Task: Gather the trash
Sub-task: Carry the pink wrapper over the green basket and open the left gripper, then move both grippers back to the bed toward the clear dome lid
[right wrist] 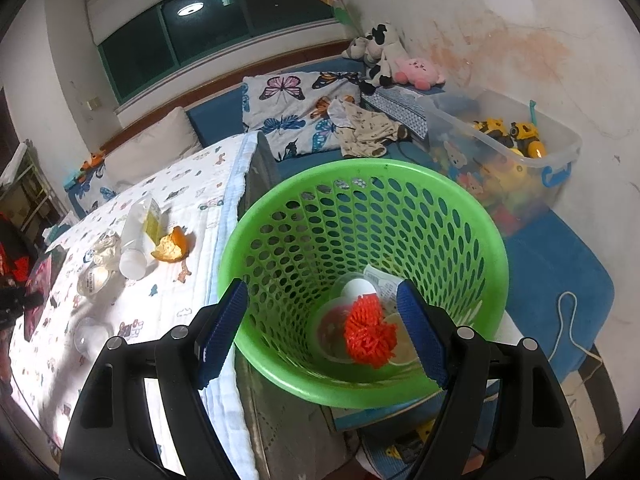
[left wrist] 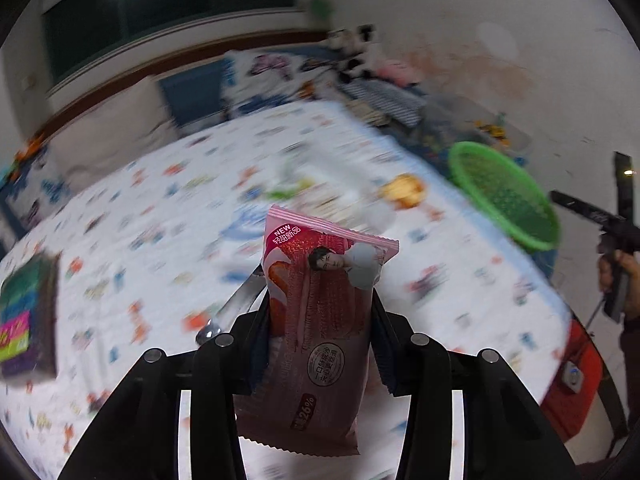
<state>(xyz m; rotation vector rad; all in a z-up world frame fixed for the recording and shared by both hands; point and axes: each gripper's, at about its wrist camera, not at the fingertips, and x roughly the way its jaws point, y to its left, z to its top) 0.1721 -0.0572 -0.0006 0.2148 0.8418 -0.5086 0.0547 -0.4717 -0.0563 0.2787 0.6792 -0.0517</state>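
Now the left claw (left wrist: pixel 320 320) squeezes a pink snack wrapper (left wrist: pixel 320 320) above the patterned bed cover (left wrist: pixel 160 220). Its long side stands up, top edge away from the claw. It says "NEW" and "26%". Far right sits the green basket (left wrist: pixel 504 196). The right claw (right wrist: pixel 324 332) is spread wide, holding nothing, over that basket.

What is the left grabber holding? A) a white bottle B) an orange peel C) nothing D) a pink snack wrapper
D: the pink snack wrapper is pinched between the left grabber's fingers, lifted above the patterned bed cover.
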